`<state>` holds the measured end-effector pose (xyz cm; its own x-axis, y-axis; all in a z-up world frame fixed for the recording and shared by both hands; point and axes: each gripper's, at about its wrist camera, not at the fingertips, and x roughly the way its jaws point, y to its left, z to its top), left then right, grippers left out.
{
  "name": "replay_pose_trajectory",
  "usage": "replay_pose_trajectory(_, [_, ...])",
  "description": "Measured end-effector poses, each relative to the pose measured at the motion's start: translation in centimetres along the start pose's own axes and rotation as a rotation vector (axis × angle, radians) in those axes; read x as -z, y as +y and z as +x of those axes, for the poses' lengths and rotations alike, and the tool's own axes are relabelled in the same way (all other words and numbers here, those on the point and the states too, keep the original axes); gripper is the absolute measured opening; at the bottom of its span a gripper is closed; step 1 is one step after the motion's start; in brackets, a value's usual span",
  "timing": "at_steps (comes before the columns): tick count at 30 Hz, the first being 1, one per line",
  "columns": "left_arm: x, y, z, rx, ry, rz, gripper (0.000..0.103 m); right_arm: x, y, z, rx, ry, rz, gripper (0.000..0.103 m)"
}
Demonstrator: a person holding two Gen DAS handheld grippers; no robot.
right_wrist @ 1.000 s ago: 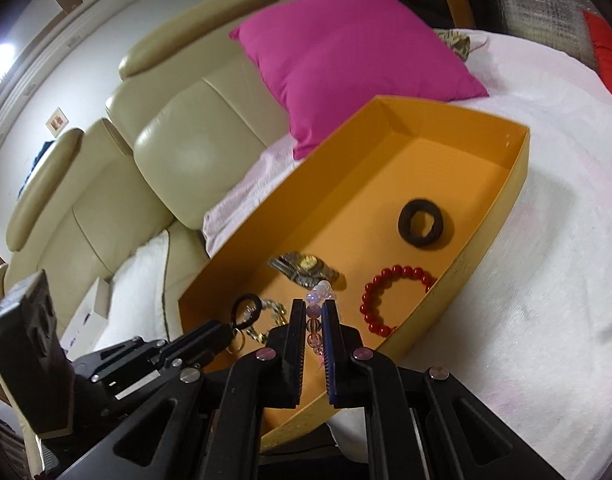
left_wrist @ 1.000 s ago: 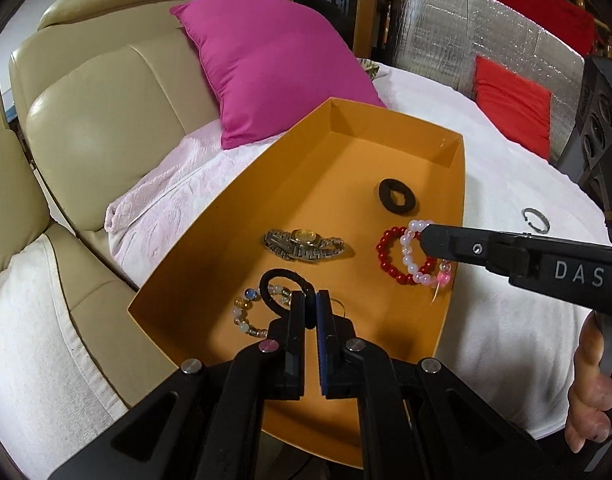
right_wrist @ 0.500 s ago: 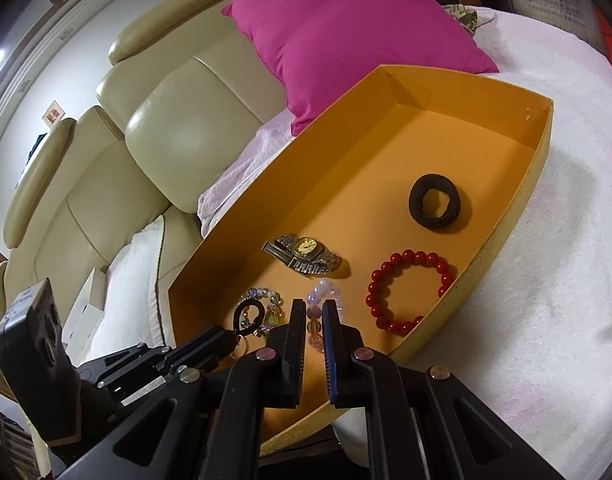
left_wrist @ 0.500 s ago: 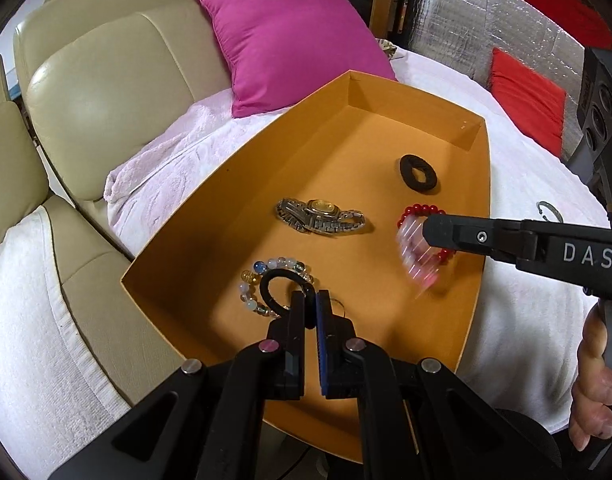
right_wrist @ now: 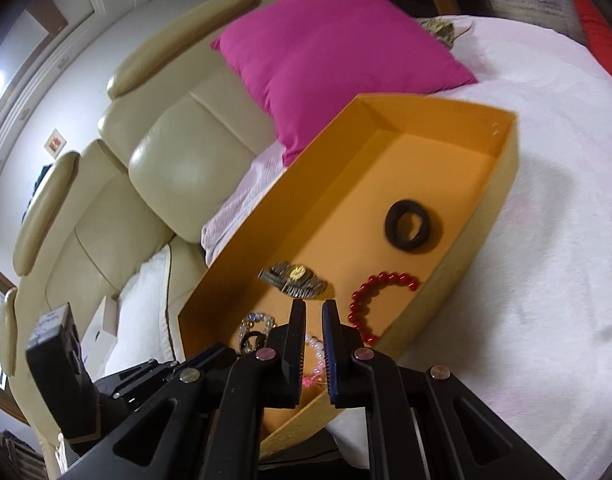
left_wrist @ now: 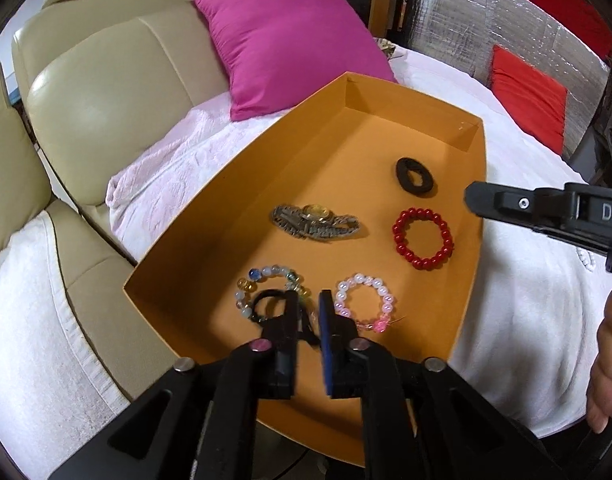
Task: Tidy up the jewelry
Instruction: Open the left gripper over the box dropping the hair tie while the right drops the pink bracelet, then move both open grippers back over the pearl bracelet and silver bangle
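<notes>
An orange box (left_wrist: 346, 152) on the white-clothed table holds a thick black hair tie (left_wrist: 416, 177), a metal watch (left_wrist: 316, 222), a red bead bracelet (left_wrist: 423, 238), a mixed-colour bead bracelet (left_wrist: 266, 272) and a pink-white bead bracelet (left_wrist: 362, 300). My left gripper (left_wrist: 309, 300) hovers over the box's near end with its jaws opening. A thin black band (left_wrist: 268, 304) lies by the left finger, one strand running loosely through the gap. My right gripper (right_wrist: 314, 308) is shut on nothing; its tip (left_wrist: 472, 198) sits above the box's right wall.
A magenta cushion (left_wrist: 290, 36) leans on the cream leather sofa (left_wrist: 106, 92) behind the box. White cloth (right_wrist: 546, 240) spreads to the right. A red cushion (left_wrist: 526, 104) lies far right. A hand (left_wrist: 610, 360) grips the right gripper's handle.
The pink-white bracelet left the right gripper and now lies in the box. The right gripper drew back toward the right wall. The left jaws parted a little around the black band.
</notes>
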<state>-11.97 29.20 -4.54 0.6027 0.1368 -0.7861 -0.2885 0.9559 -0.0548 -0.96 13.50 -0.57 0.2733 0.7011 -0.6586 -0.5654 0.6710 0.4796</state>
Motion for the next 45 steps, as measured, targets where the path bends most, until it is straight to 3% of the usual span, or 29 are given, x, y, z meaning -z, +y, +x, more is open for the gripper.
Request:
replay_pose_trajectory(2, [-0.3, -0.4, -0.7, -0.016, -0.025, 0.010, 0.045, -0.2, -0.7, -1.2, 0.004, -0.020, 0.012, 0.010])
replay_pose_trajectory(4, [-0.5, -1.0, -1.6, -0.034, -0.061, 0.026, 0.051, -0.2, -1.4, -2.2, 0.011, -0.034, 0.024, 0.010])
replay_pose_trajectory(10, [-1.5, -3.6, -4.0, -0.041, -0.118, 0.089, 0.057, 0.2, -4.6, -6.1, 0.055, -0.085, 0.057, 0.010])
replay_pose_trajectory(18, [-3.4, -9.7, -6.2, -0.020, -0.182, 0.229, 0.059, 2.2, -12.4, -13.2, 0.163, -0.154, 0.154, 0.010])
replay_pose_trajectory(20, [-4.0, -11.5, -6.5, -0.015, -0.203, 0.260, 0.068, 3.0, -15.2, -15.3, 0.200, -0.175, 0.205, 0.013])
replay_pose_trajectory(23, [-4.7, -14.2, -6.9, -0.002, -0.227, 0.304, 0.069, 4.1, -18.9, -18.2, 0.248, -0.225, 0.277, 0.022])
replay_pose_trajectory(25, [-5.2, -16.5, -6.7, 0.000, -0.233, 0.350, 0.070, 4.8, -21.0, -19.9, 0.273, -0.261, 0.315, 0.022])
replay_pose_trajectory(31, [-6.3, -23.3, -4.3, 0.022, -0.200, 0.435, 0.070, 6.7, -26.5, -23.0, 0.277, -0.329, 0.467, 0.023])
replay_pose_trajectory(39, [-7.1, -29.5, 0.6, 0.029, -0.197, 0.421, 0.070, 7.4, -28.8, -23.8, 0.325, -0.263, 0.497, 0.023])
replay_pose_trajectory(45, [-7.2, -31.4, 4.4, 0.043, -0.158, 0.374, 0.070, 7.8, -29.4, -23.8, 0.360, -0.235, 0.490, 0.023])
